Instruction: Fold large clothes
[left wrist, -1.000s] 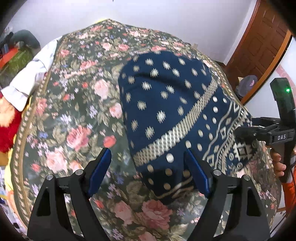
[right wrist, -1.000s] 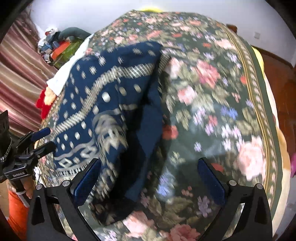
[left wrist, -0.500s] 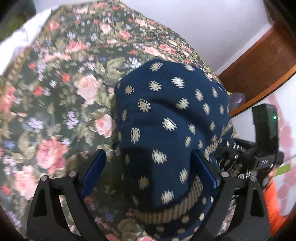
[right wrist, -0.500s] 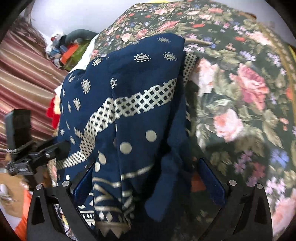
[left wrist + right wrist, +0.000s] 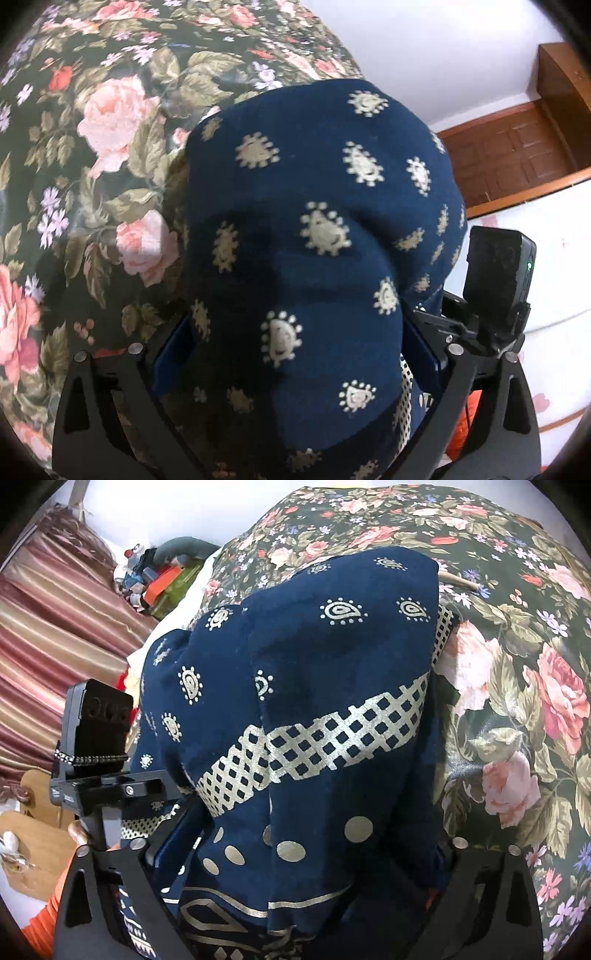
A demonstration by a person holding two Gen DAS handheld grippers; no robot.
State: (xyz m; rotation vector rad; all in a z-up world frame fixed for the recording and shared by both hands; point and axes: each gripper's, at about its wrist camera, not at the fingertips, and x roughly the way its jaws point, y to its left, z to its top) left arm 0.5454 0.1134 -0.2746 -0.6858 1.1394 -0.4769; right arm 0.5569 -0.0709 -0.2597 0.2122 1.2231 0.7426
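Your left gripper (image 5: 299, 362) stands with its jaws wide, and the navy cloth (image 5: 317, 236) bulges up between the two blue pads (image 5: 173, 354), filling most of the gap; its jaws have just been opening and then eased in a touch, and the pads do not look pressed into the fabric, so read it as released with cloth lying between. Your right gripper (image 5: 295, 853) is in much the same way: jaws spread, a thick fold of the same navy cloth (image 5: 332, 686) heaped between them, the jaws having just been closing a little, yet no clear pinch on the fabric shows. The cloth is dark blue with pale paisley motifs, a cream lattice band (image 5: 317, 734) running across it and round cream dots lower down near your right pads. It lies bunched on the floral bedspread (image 5: 517, 672), dark green with pink roses, which spreads out to the right in the right wrist view and to the left in the left wrist view (image 5: 92, 155). Each gripper shows in the other's camera, just beside the cloth: the right one (image 5: 491, 295) at the right edge, the left one (image 5: 99, 760) at the left edge with an orange sleeve (image 5: 48, 915) below it. Striped curtains (image 5: 55, 627) hang behind on the left, and a wooden door (image 5: 517, 155) stands past the bed's far side.
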